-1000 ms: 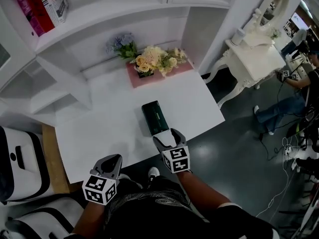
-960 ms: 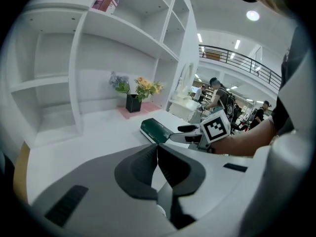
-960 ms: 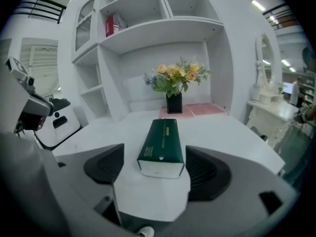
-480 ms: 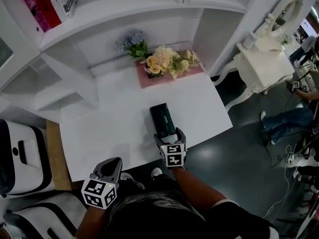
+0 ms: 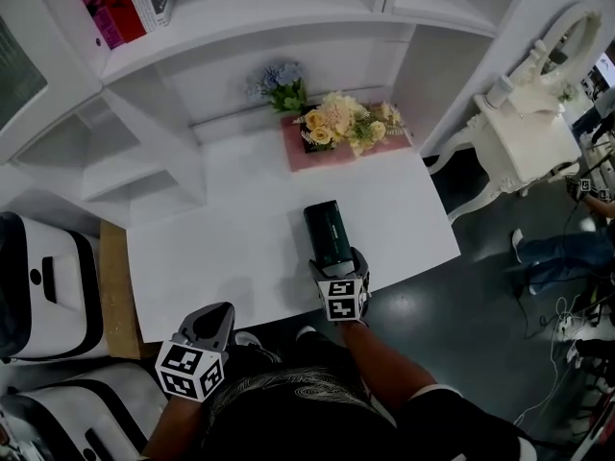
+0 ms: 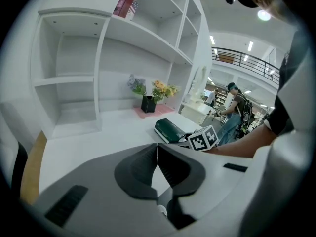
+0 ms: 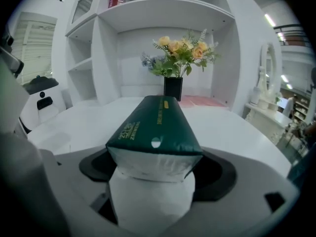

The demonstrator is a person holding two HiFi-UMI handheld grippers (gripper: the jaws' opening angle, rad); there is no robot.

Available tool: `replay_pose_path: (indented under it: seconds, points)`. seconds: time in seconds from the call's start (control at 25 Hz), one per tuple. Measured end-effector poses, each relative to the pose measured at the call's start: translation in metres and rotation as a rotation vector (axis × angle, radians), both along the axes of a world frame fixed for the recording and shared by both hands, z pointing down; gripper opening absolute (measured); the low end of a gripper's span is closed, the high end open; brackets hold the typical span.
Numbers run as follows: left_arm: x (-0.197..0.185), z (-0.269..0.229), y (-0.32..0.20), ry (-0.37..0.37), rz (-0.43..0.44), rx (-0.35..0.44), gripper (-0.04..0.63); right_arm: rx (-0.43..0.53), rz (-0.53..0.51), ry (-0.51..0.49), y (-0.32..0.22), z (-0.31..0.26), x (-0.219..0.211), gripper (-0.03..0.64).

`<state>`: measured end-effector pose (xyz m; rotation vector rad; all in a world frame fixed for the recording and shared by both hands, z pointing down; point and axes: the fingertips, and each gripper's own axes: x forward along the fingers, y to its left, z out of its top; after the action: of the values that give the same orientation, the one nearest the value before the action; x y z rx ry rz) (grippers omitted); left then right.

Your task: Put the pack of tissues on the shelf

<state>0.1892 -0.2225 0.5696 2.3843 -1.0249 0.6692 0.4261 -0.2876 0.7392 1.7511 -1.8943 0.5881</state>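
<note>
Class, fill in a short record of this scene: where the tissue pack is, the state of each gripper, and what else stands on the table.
Pack of tissues: lying flat on the white table
Right gripper: jaws have just been opening; pack's near end sits between them, ungripped
Left gripper: shut, empty
Also on table: flowers in a dark vase

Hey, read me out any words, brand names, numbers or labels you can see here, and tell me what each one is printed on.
Pack of tissues: two lines of gold lettering on its green top, too blurred to read with certainty.
Red and white item on the upper shelf: a flag pattern and dark print, too small to read.
Nothing else in these views carries readable text.
</note>
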Motion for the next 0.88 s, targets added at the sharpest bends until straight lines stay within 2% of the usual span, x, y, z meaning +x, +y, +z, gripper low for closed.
replay_pose_path:
  seconds: [0.2,0.32,0.6,0.88]
  points:
    - [-0.006,-0.006,0.004,-0.026,0.001,0.05,0.015,-0.04,0.012,-0.072,0.001,-0.004,0.001,0.448]
    - [-0.016,-0.012,0.006,-0.017,-0.012,0.061,0.015,-0.053,0.015,-0.118,0.006,-0.015,-0.002,0.448]
    - [-0.039,-0.016,0.0,0.03,-0.023,0.059,0.015,-0.026,0.014,-0.181,0.017,-0.049,-0.021,0.446]
    - [-0.083,-0.045,-0.017,0.066,0.005,0.1,0.015,0.025,0.016,-0.225,0.026,-0.097,-0.068,0.446]
